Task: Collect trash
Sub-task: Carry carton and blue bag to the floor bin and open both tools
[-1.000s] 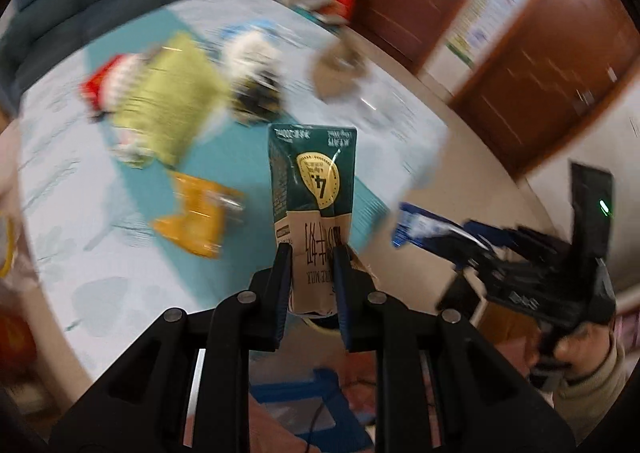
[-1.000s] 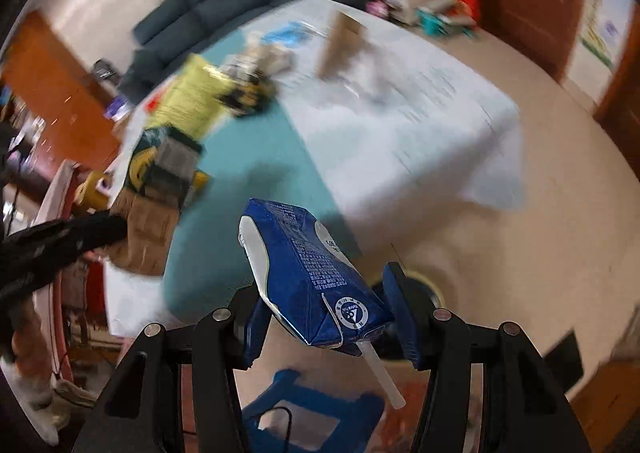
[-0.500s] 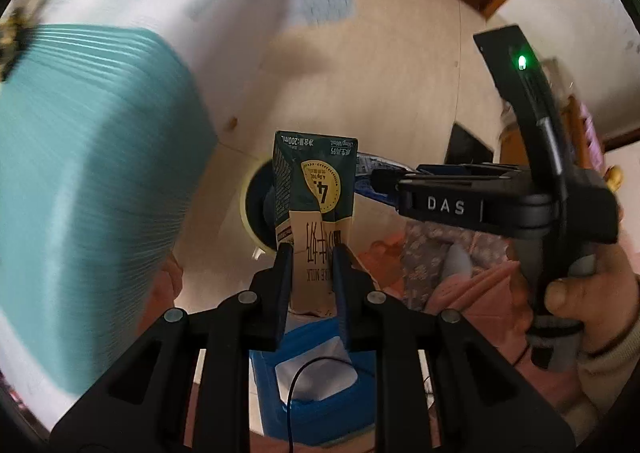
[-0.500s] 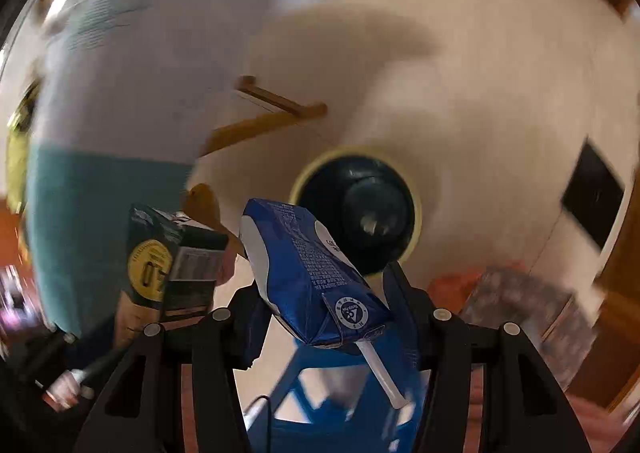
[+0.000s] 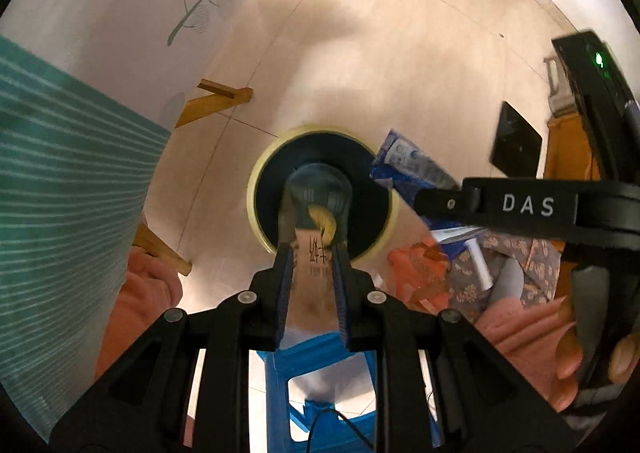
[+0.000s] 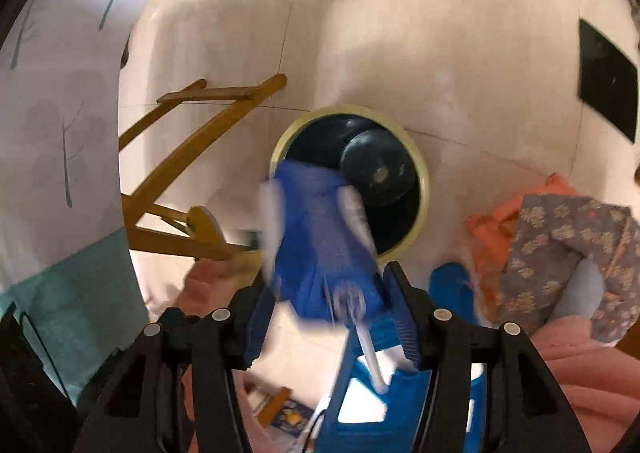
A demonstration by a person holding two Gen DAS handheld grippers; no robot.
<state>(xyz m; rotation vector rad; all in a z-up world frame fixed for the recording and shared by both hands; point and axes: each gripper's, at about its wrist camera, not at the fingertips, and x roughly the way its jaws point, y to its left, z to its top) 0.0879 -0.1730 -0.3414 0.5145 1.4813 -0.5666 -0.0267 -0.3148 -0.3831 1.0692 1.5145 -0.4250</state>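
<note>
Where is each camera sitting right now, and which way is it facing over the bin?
Left wrist: on the left gripper, facing down into the trash bin; it grips the green carton. The right gripper and a hand show.
Right wrist: on the right gripper, angled down at the bin, holding the blue carton.
Shared: bin, blue carton, blue stool.
</note>
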